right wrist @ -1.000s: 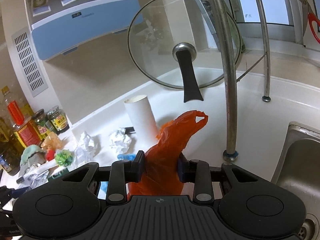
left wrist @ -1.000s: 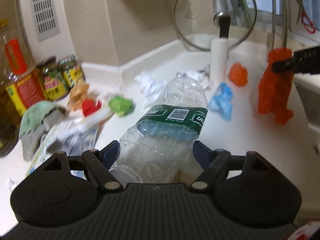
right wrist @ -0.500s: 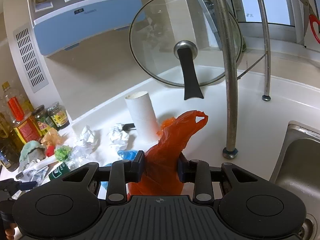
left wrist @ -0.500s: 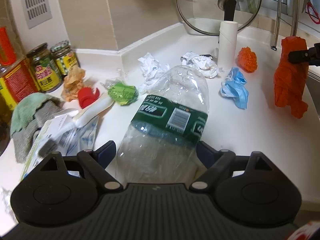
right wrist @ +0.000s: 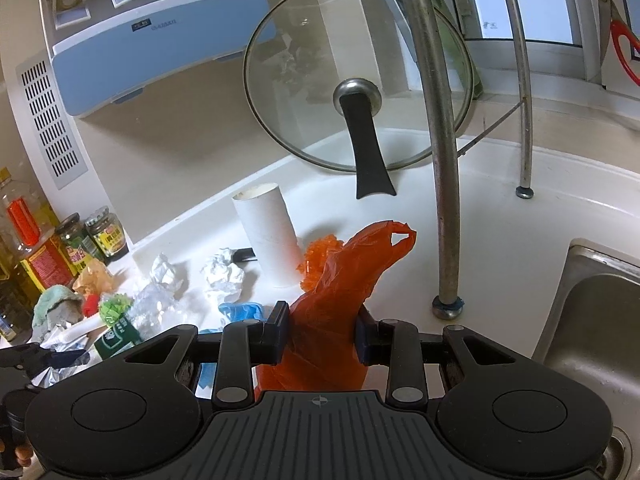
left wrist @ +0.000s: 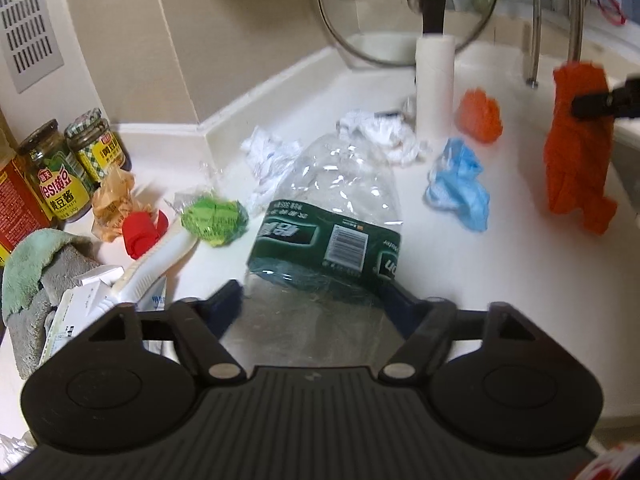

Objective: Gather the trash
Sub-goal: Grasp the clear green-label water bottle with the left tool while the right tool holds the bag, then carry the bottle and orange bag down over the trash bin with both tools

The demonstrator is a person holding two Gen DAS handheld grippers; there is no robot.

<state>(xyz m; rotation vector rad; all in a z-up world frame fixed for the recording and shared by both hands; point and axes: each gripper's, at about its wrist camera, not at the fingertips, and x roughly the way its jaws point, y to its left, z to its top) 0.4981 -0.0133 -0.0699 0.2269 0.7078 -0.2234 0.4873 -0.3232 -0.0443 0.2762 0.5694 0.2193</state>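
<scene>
**Left gripper closing around bottle; right gripper holding bag**

Since the earlier frame, the left gripper (left wrist: pixel 316 300) had advanced along the plastic bottle (left wrist: pixel 324 216), so that its green label sat nearer the fingertips, and the jaws had narrowed from their widest setting. They were closing, with the lower body of the bottle between them. The left pad stood at the bottle's wall with a thin gap visible; firm contact on either side could not be confirmed. The bottle lay on the white countertop (left wrist: pixel 500 280), pointing away from the camera.

The right gripper (right wrist: pixel 322 332) was unchanged: clamped on the orange plastic bag (right wrist: pixel 344 280), which rose crumpled between both pads and hung below them.

Beyond the bottle lay a green wrapper ball (left wrist: pixel 212 218), a red cap (left wrist: pixel 138 234), a blue mask (left wrist: pixel 460 184) and crumpled white paper (left wrist: pixel 384 136). Further back stood a cardboard tube (left wrist: pixel 435 80), upright, with an orange crumpled piece (left wrist: pixel 480 114) beside it. A glass pot lid (right wrist: pixel 352 96) leaned against the rear wall. The sink (right wrist: pixel 592 320) lay to the right.
</scene>
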